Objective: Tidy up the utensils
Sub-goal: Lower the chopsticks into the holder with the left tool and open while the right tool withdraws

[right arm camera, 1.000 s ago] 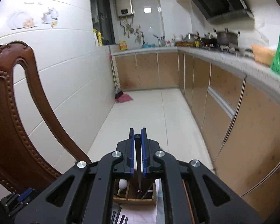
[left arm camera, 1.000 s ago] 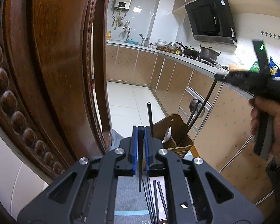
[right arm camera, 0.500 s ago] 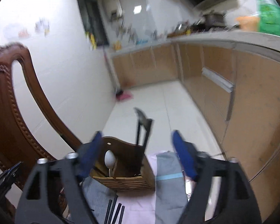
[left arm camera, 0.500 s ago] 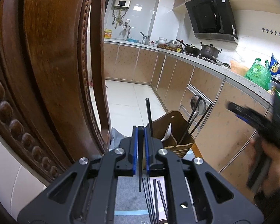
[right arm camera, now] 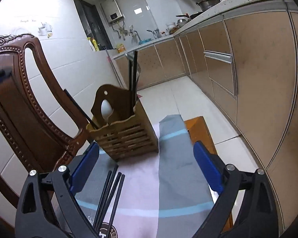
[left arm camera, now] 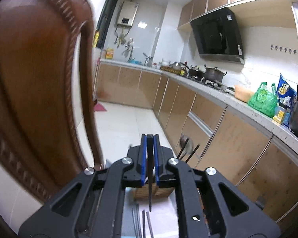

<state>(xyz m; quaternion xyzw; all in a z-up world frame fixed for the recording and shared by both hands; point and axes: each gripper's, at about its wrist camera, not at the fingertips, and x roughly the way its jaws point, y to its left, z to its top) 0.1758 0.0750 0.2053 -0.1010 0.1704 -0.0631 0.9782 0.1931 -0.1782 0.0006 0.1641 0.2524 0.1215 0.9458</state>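
Note:
My left gripper [left arm camera: 149, 140] is shut on a black chopstick [left arm camera: 150, 186] that hangs point down above the wooden utensil holder [left arm camera: 143, 192], which is mostly hidden behind the fingers. My right gripper [right arm camera: 146, 158] is open and empty, just in front of the holder [right arm camera: 127, 136]. The holder holds a white spoon [right arm camera: 106, 109], dark upright utensils [right arm camera: 133, 79] at its right side and a chopstick [right arm camera: 79, 107] leaning left. Several black chopsticks [right arm camera: 109, 194] lie on the cloth below the right gripper; they also show in the left wrist view [left arm camera: 143, 224].
A brown carved chair [right arm camera: 23, 107] stands close on the left, filling the left of the left wrist view [left arm camera: 35, 91]. The grey and pink cloth [right arm camera: 168, 178] covers a small wooden table [right arm camera: 200, 129]. Kitchen cabinets [right arm camera: 258, 79] run along the right.
My right gripper has opened after letting a utensil go into the holder and has drawn back and down. My left gripper has risen and moved over the holder with its chopstick.

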